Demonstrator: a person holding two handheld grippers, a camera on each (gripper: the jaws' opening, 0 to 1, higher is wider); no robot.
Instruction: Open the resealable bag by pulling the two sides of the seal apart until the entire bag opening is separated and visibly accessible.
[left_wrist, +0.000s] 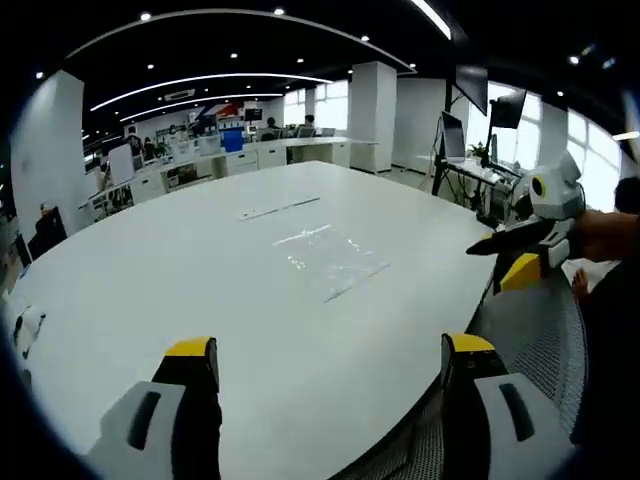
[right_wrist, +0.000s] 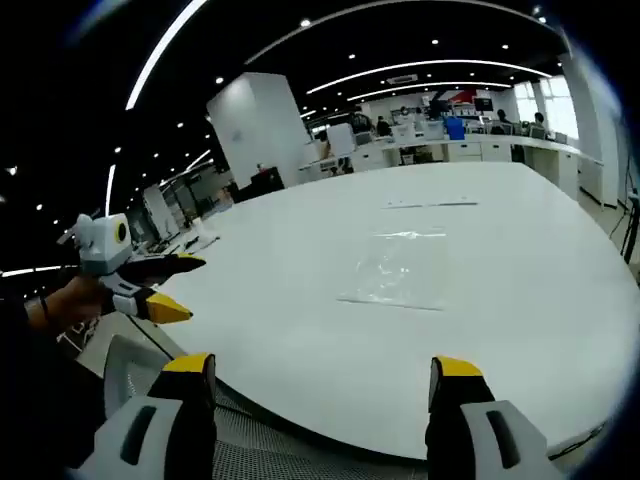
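Both grippers hover off the desk edge, jaws spread wide, gripping nothing. One clear resealable bag lies flat mid-desk, well apart from them.

One clear resealable bag lies on one white worktop. One thin strip lies farther back on the same surface. Two tools are up: the left tool and the right tool, each with two yellow-tipped jaws standing apart. One mesh chair sits at the worktop's edge.
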